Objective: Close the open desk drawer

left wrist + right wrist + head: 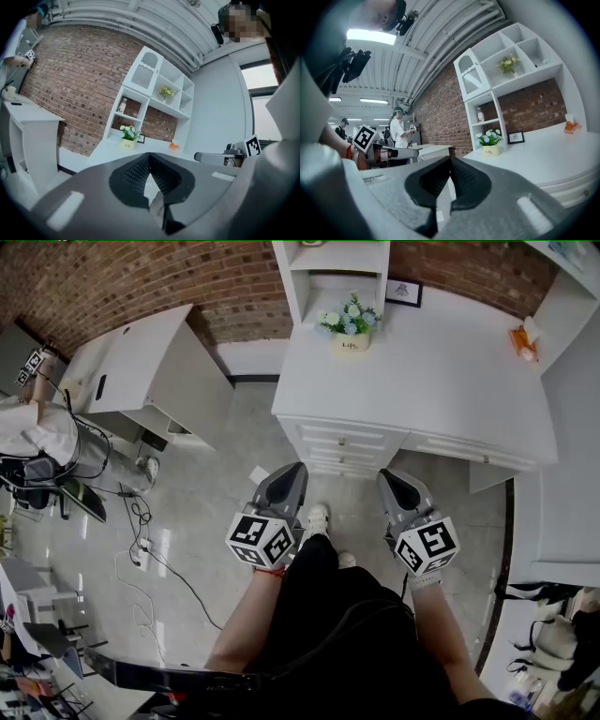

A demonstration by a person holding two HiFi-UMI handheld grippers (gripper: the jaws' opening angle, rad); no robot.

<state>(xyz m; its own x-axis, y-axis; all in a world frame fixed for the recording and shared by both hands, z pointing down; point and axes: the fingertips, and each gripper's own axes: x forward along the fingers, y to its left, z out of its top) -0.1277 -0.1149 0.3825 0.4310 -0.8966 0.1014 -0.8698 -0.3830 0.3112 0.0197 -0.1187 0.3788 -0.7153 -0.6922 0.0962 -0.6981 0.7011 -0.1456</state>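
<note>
I hold the left gripper and right gripper shut and empty, near the stacked white panelled drawers under the white desk surface. The fronts look roughly flush, perhaps closed; none visibly stands open.

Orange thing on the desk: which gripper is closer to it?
Right. The right gripper hangs before the desk, left of the orange thing; the left gripper is farther left.
</note>
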